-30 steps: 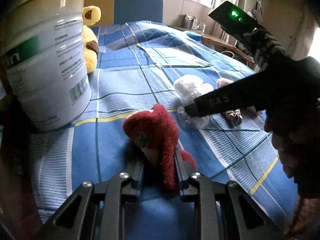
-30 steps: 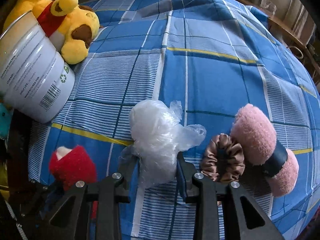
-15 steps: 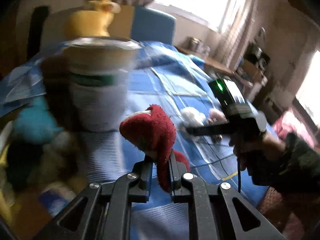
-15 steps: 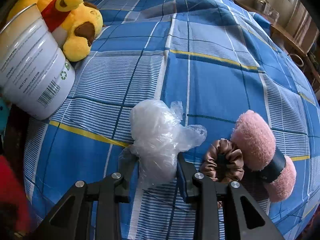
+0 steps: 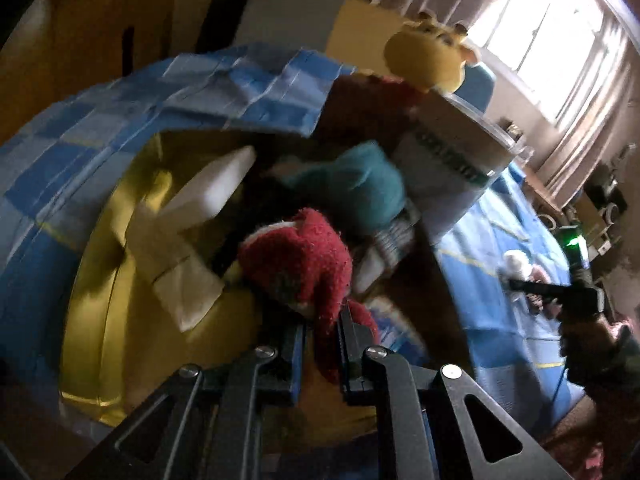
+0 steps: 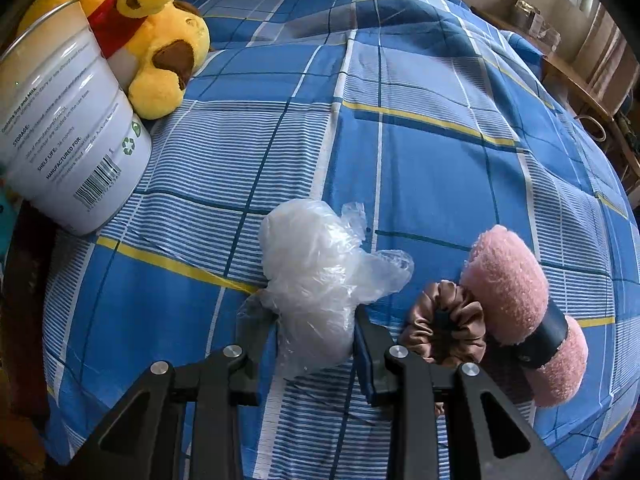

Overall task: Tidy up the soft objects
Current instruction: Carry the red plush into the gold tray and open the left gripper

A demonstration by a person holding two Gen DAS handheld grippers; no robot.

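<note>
My left gripper is shut on a red fuzzy soft toy and holds it in the air over a box beside the bed that holds a teal plush, white foam pieces and yellow cloth. My right gripper stands around a crumpled clear plastic bag lying on the blue plaid bedspread; its jaws are at the bag's sides. A brown satin scrunchie and a pink fluffy roll with a black band lie just right of it.
A large white tin stands at the bed's left edge, with a yellow bear plush behind it. The tin and bear also show in the left wrist view. A wooden shelf runs along the far right.
My left gripper lifted the red toy off the bed and swung it left over the box. My right gripper stayed around the plastic bag.
</note>
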